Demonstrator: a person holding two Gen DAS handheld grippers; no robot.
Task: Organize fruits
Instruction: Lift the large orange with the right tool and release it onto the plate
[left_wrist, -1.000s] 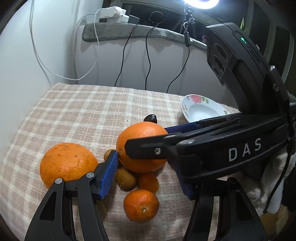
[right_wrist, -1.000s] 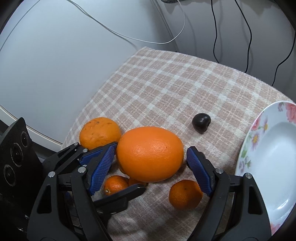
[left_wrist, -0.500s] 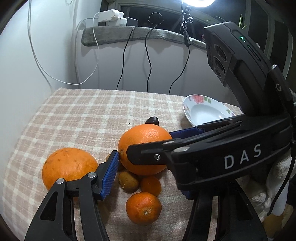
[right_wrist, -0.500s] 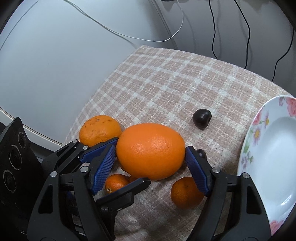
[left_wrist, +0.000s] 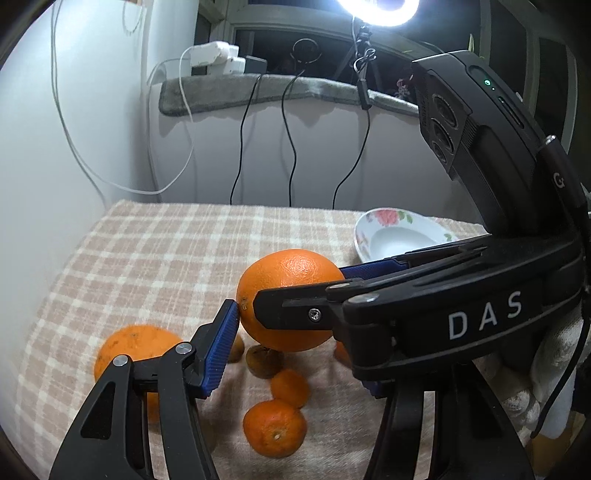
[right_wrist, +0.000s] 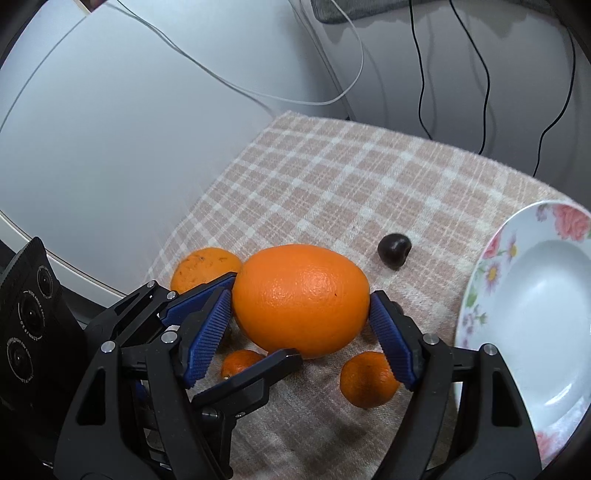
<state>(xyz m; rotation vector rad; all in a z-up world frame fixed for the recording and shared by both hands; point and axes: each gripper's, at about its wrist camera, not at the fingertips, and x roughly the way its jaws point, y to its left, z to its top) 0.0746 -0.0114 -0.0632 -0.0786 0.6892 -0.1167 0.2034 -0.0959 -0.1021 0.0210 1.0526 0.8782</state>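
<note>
My right gripper (right_wrist: 301, 332) is shut on a large orange (right_wrist: 301, 299) and holds it above the checked cloth; it shows in the left wrist view (left_wrist: 291, 295) too, with the right gripper (left_wrist: 303, 291) across it. My left gripper (left_wrist: 295, 354) is open, its left pad (left_wrist: 221, 347) right beside the orange. A second large orange (left_wrist: 136, 347) (right_wrist: 205, 266), small mandarins (left_wrist: 275, 426) (right_wrist: 369, 378) and brownish small fruits (left_wrist: 264, 360) lie on the cloth below. A floral white plate (right_wrist: 532, 314) (left_wrist: 399, 236) stands to the right, empty.
A dark round fruit (right_wrist: 394, 250) lies on the cloth between the oranges and the plate. Black and white cables (left_wrist: 240, 147) hang down the wall behind the table. A white wall panel (right_wrist: 110, 147) borders the table's left edge.
The right gripper has lifted the large orange off the cloth. The left gripper has risen with it, so the fruits on the cloth sit lower in view.
</note>
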